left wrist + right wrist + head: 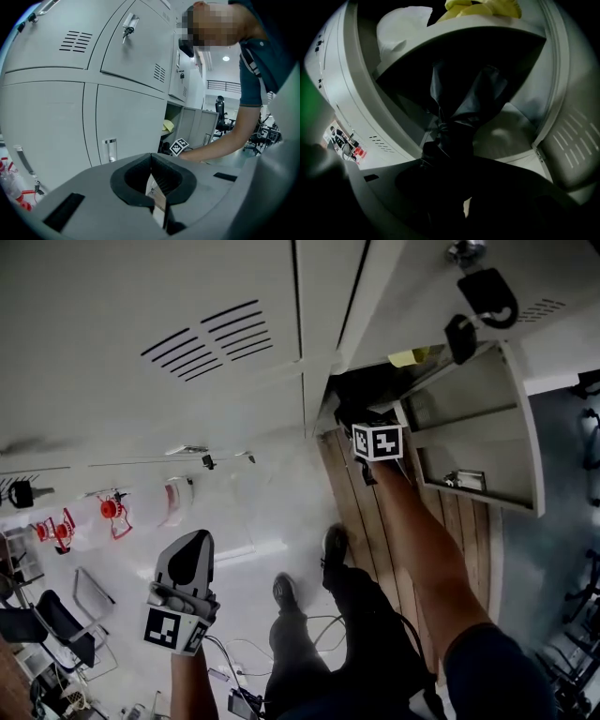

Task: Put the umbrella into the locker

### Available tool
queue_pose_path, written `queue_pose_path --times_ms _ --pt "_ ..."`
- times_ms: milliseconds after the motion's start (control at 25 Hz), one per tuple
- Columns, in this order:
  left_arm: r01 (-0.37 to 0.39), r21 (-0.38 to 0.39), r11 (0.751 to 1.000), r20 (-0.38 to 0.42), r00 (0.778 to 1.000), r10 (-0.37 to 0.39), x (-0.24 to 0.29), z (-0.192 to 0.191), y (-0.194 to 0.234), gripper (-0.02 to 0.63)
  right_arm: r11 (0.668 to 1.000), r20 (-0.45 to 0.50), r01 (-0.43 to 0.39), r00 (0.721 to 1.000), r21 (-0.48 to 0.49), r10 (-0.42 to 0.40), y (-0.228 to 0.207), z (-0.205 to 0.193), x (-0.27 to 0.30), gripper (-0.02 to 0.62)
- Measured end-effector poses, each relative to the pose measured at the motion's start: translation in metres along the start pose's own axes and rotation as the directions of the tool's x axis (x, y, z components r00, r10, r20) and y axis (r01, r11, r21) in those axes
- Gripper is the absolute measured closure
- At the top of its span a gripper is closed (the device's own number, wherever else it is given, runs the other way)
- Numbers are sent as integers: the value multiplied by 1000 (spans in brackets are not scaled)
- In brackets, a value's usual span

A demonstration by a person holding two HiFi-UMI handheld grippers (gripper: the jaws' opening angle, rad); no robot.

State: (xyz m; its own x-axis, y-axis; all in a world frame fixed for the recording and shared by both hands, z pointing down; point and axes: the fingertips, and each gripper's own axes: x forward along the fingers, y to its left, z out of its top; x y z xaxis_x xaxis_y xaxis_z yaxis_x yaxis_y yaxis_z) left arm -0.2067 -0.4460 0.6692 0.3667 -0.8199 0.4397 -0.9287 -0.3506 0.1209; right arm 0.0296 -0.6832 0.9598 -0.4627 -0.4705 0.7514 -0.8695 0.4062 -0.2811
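Observation:
The black folded umbrella (457,108) runs from my right gripper (445,161) up into the open locker's lower compartment, under a shelf (459,35) that carries a yellow thing (483,7). The right gripper is shut on the umbrella's lower end. In the head view the right gripper (375,432) reaches into the dark locker mouth, and its fingertips and the umbrella are hidden there. My left gripper (194,545) hangs low at the left, away from the locker. Its jaws meet with nothing between them, which the left gripper view (151,161) confirms.
The locker door (487,427) stands swung open to the right, with keys (487,296) hanging above it. Closed locker doors (169,343) fill the left. The person's shoes (286,592) and cables (244,681) are below, red-and-white items (112,509) and office chairs (56,624) at far left.

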Motion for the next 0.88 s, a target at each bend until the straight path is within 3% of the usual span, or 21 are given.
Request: queue_pose_path --times_ms 280,680,880 --pt "0 -8 1000 -6 1000 0 2 -4 -1 588 996 -2 -2 1000 89 2 -5 15 22 372" --pt "28 -11 1000 -37 999 -29 7 -14 -11 588 1000 -15 17 1000 -9 -18 -7 17 36 356" --pt "36 -15 999 -29 999 -37 3 -5 -14 588 999 15 19 1000 -40 -18 -7 19 16 339"
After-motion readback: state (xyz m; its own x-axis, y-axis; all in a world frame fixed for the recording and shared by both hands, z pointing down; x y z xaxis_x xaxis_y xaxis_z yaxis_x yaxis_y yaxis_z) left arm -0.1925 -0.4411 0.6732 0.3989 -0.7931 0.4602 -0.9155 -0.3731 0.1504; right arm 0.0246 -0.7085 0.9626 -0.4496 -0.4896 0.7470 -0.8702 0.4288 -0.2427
